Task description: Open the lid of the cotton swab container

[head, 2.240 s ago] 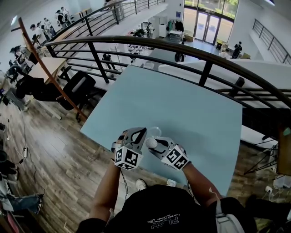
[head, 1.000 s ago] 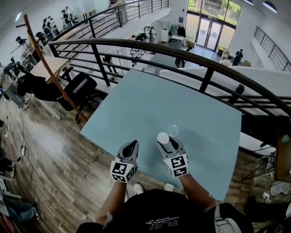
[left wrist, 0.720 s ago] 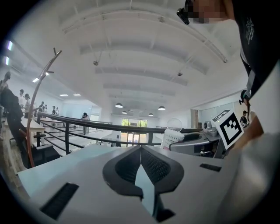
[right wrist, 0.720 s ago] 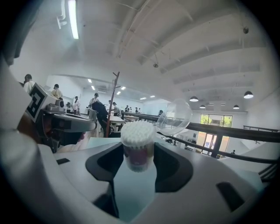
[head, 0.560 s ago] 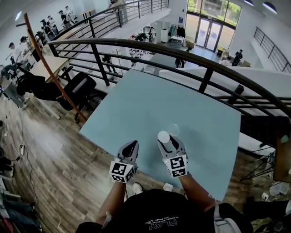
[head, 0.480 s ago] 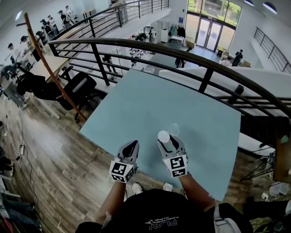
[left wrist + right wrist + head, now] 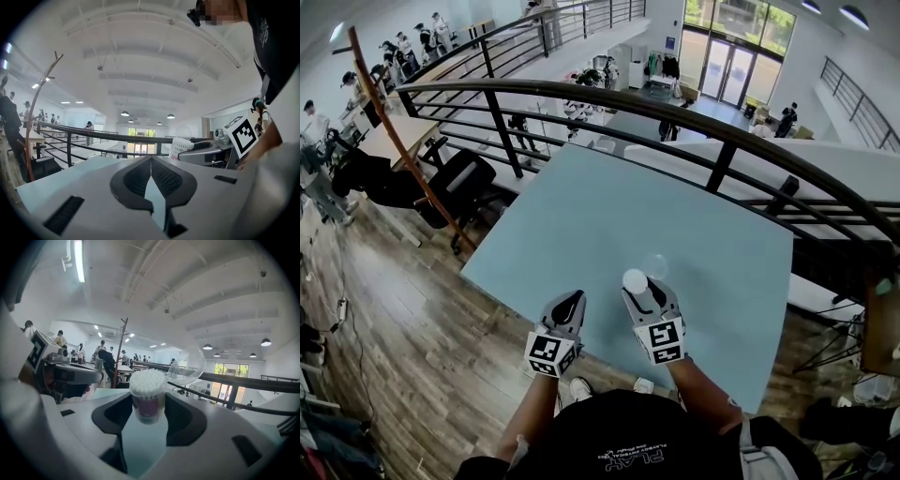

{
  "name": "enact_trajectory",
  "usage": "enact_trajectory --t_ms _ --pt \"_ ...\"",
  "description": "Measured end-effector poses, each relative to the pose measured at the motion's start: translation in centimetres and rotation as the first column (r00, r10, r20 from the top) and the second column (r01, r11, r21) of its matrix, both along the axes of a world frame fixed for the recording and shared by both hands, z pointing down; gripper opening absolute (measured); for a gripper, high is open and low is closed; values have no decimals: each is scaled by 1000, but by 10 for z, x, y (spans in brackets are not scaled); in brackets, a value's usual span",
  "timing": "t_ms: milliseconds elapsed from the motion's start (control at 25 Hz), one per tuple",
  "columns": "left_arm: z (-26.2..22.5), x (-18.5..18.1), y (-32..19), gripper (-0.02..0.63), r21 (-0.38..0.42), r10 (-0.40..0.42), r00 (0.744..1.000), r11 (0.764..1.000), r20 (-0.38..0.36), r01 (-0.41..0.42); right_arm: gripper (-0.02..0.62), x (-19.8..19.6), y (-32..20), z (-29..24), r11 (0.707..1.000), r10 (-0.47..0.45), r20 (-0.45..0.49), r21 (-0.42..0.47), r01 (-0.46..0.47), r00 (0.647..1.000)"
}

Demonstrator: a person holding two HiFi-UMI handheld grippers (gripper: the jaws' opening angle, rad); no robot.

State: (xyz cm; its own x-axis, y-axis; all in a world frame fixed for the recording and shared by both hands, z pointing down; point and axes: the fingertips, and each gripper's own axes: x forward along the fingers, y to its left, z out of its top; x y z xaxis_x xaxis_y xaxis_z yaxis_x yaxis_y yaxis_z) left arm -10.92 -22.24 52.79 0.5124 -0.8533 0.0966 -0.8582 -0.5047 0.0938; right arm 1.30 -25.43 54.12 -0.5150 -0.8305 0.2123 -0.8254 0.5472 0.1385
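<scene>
Cotton swab container [image 7: 635, 281] stands pinched in the right tool [image 7: 641, 296], lid [image 7: 655, 265] now swung open, left tool [image 7: 567, 307] withdrawn and pressed together: task seemingly done.

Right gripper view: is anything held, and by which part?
The right gripper holds the cotton swab container by its lower body, one jaw on each side. The left gripper is shut and empty.

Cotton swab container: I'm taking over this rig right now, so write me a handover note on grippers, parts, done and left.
Left gripper: shut, empty, held beside the right one.
Right gripper: shut on the small clear plastic cotton swab container, upright over the pale blue table.
Clear round lid: tipped open behind the white swab heads.
Done: lid open.
Left: probably just setting the container down.
</scene>
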Motion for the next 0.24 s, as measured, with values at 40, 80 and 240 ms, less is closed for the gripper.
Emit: enact_trajectory --t_ms 40,80,240 --pt "-2 1 -1 15 3 -1 1000 1000 -1 1 224 1 -1 1 1000 -1 -2 2 1 1000" --pt "-4 1 -2 14 6 -2 1000 1000 -4 2 224 1 -1 2 1000 -5 -3 4 5 1000" --pt "-8 2 -3 15 13 -4 1000 1000 -9 4 224 0 -1 3 1000 -16 -6 -7 16 1000"
